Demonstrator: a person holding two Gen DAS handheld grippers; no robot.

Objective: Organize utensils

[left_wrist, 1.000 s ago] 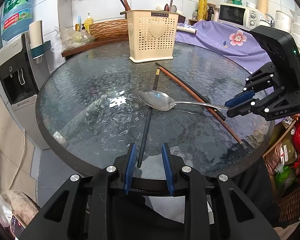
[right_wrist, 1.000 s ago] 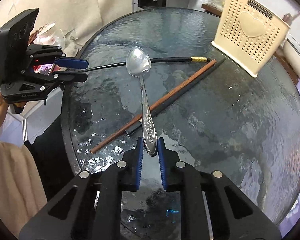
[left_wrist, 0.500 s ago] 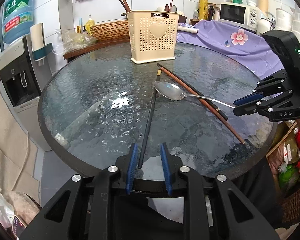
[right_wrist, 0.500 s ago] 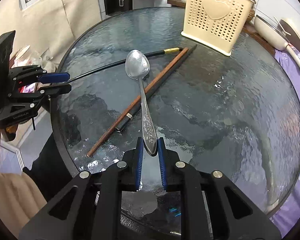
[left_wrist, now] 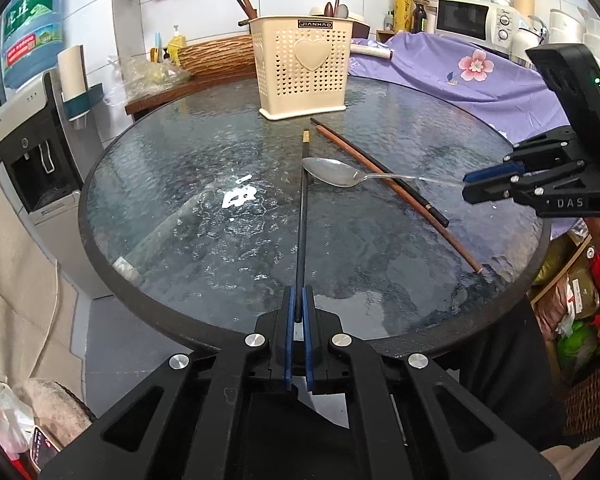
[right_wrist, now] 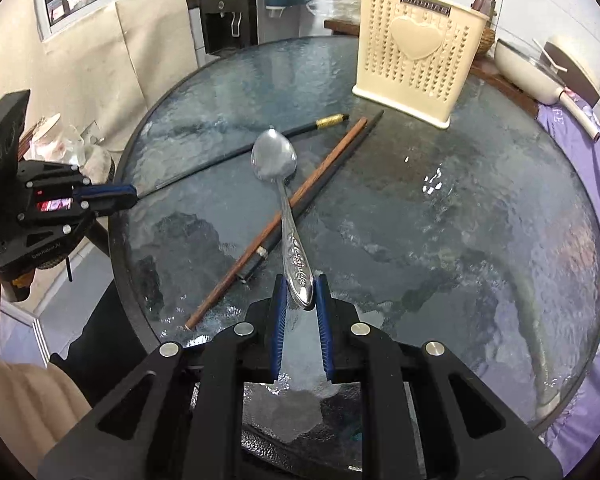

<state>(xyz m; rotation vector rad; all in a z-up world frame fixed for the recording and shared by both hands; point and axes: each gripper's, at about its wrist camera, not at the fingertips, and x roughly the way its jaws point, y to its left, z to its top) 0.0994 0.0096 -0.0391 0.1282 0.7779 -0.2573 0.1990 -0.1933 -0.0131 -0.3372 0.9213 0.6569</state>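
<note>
My left gripper [left_wrist: 297, 312] is shut on the near end of a black chopstick [left_wrist: 302, 224] with a gold band, which lies along the round glass table [left_wrist: 188, 184]. It shows at the left of the right wrist view [right_wrist: 128, 195]. My right gripper [right_wrist: 301, 295] is shut on the patterned handle of a metal spoon [right_wrist: 276, 160], held above the table over a brown chopstick [right_wrist: 300, 196] and a second black chopstick [right_wrist: 332, 168]. The spoon [left_wrist: 332, 171] and right gripper [left_wrist: 466, 186] show in the left wrist view. A cream perforated utensil holder [left_wrist: 304, 68] stands at the far side.
The holder [right_wrist: 416, 64] holds several utensils. A water dispenser [left_wrist: 28, 148] stands left of the table. A purple flowered cloth [left_wrist: 460, 76] and a microwave [left_wrist: 472, 20] are at the back right. A white pan [right_wrist: 540, 76] lies behind the holder.
My left gripper has closed on the black chopstick's near end. My right gripper has carried the spoon up and toward the holder, across the brown and black chopsticks.
</note>
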